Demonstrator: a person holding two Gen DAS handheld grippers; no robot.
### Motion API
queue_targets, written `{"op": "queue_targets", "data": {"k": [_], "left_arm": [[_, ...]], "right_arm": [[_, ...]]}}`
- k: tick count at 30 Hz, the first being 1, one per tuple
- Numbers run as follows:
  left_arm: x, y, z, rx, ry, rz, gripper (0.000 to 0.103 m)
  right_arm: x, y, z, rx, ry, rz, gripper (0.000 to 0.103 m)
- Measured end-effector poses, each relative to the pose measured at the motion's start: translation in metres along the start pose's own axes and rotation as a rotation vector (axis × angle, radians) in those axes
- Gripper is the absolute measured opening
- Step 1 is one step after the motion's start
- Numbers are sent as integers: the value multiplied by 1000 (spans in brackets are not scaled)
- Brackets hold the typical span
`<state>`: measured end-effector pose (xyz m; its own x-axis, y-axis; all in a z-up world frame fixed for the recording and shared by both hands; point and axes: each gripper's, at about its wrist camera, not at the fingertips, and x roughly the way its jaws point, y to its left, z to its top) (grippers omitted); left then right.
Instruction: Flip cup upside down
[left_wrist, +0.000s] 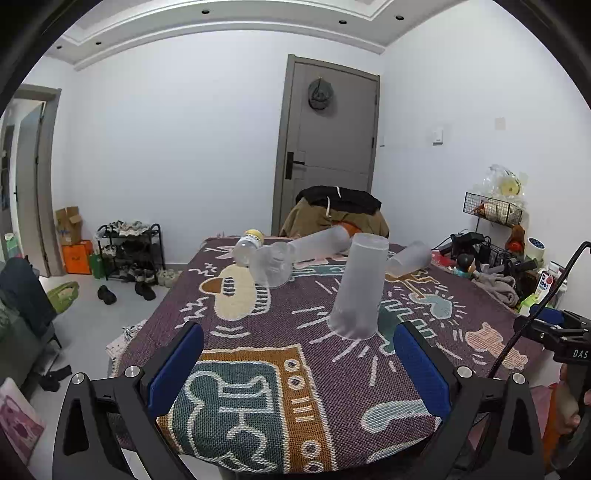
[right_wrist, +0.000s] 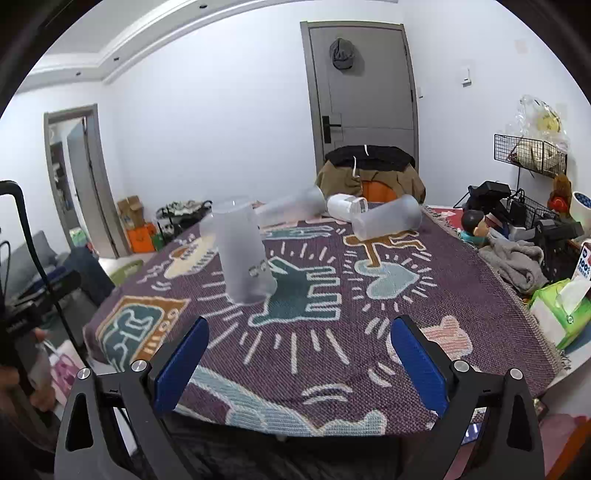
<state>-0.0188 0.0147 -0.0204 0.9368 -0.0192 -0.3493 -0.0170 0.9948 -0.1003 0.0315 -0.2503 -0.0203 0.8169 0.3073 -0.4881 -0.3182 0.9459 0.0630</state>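
A frosted plastic cup (left_wrist: 360, 288) stands mouth-down on the patterned tablecloth (left_wrist: 280, 387), leaning slightly; it also shows in the right wrist view (right_wrist: 242, 254). My left gripper (left_wrist: 299, 354) is open and empty, just in front of and below the cup. My right gripper (right_wrist: 299, 350) is open and empty, in front of the cup and to its right. Other frosted cups lie on their sides at the back: one (left_wrist: 319, 243), another (left_wrist: 408, 258), and a clear glass (left_wrist: 273, 267). In the right wrist view the lying cups (right_wrist: 388, 218) are at the far side.
A small bottle with a yellow cap (left_wrist: 247, 245) lies at the table's back. A chair draped in clothes (left_wrist: 336, 214) stands behind the table. Clutter, a grey cloth (right_wrist: 517, 258) and a tissue pack (right_wrist: 561, 314) fill the right edge. A white jar (right_wrist: 345, 208) lies at the back.
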Motion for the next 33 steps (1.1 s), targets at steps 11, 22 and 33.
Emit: {"op": "queue_targets", "data": {"k": [11,22,33], "left_arm": [[-3,3,-2,23,-5,31,103],[-6,4,-1,13,-13,22,103],[-5,4,2,6,-8,26,103]], "right_arm": [[-3,-1,1,14,-8,36,100],[-2,-1,0,23,-5,41,100],[-1,-4,2,33,-3,43,100]]}}
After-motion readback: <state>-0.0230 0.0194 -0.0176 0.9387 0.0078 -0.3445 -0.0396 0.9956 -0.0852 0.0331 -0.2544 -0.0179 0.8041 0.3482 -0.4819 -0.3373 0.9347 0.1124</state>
